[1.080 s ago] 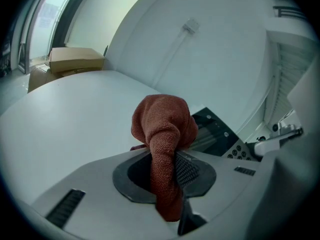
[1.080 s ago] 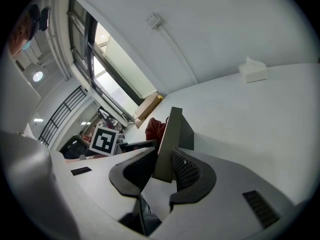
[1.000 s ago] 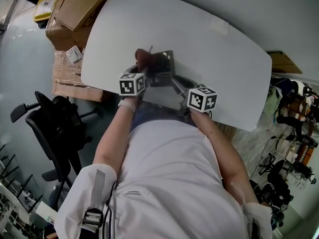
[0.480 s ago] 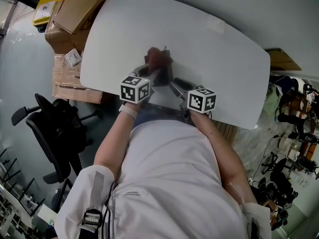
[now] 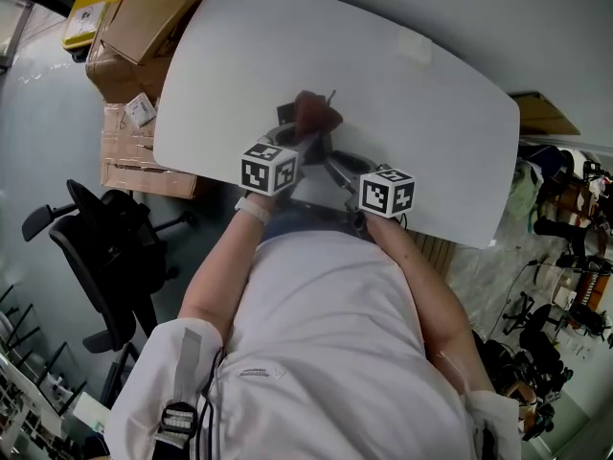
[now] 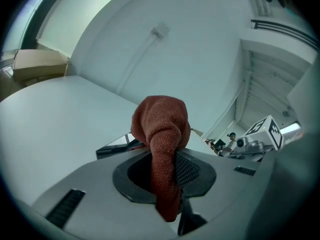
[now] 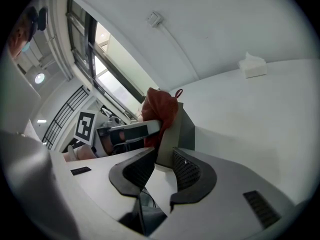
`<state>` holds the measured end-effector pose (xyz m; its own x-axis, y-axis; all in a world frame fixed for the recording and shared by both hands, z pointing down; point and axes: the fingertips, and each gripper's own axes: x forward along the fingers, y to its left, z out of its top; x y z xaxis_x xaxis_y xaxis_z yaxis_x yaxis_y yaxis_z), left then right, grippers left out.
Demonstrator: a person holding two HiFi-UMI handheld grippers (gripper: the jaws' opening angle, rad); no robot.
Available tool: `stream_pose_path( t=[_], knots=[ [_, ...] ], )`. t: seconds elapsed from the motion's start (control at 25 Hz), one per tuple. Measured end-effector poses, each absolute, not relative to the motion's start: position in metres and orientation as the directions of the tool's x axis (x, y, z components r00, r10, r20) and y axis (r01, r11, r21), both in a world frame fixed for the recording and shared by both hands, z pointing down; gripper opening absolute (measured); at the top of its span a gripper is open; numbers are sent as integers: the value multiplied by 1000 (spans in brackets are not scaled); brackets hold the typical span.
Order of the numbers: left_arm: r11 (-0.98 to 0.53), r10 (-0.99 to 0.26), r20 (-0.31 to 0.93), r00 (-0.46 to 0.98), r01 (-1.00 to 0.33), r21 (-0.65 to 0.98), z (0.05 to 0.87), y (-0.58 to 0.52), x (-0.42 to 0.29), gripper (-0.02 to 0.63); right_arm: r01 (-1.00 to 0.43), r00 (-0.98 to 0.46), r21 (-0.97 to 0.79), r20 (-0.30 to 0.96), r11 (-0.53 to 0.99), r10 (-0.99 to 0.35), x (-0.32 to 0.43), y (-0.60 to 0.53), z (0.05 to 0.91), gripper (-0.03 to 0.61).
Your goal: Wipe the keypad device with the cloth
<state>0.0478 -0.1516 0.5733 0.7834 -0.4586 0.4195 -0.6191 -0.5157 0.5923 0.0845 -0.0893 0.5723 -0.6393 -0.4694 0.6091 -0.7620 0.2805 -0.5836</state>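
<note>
Cardboard boxes (image 5: 144,17) and a black office chair (image 5: 105,247) are seen on the floor at far L, beside the white counter (image 5: 412,113). Toward centre, the L gripper (image 6: 167,176) is held over the counter's near side, its jaws clamped on a rust-red cloth (image 6: 161,121). The cloth is bunched above the jaws, w/ a tail hanging down between them. The bunched end is pressed against the upper part of the grey keypad device (image 7: 175,129), which is stood up on edge, tilted, close to the person's body; whether it rests on the surface can't be told. Its lower edge is gripped by the R gripper (image 7: 160,166), jaws set partly apart w/ both pads against the slab. Further R, a small white box (image 7: 252,65) is seen lying on the counter, well apart from the device.
</note>
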Motion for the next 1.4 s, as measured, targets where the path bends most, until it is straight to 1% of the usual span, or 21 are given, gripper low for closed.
stream_pose_path(
  t=[0.48, 0.8, 1.24, 1.32, 1.4],
  knots=[
    [-443, -486, 490, 724, -687, 576, 612, -154, 11, 78, -771, -628, -576, 615, 271, -478, 85, -89, 572, 112],
    [-401, -498, 557, 664, -747, 531, 638, -152, -12, 78, -777, -619, -570, 620, 266, -482, 85, -88, 573, 112],
    [-379, -471, 667, 577, -816, 437, 660, -143, -36, 78, -782, -613, -565, 615, 265, -497, 84, -88, 573, 112],
    [-372, -469, 671, 575, -817, 440, 655, -141, -39, 78, -781, -612, -567, 609, 263, -504, 84, -88, 571, 112],
    [-377, -483, 642, 595, -803, 461, 642, -141, -36, 78, -779, -612, -570, 604, 260, -510, 84, -87, 571, 112]
  ],
)
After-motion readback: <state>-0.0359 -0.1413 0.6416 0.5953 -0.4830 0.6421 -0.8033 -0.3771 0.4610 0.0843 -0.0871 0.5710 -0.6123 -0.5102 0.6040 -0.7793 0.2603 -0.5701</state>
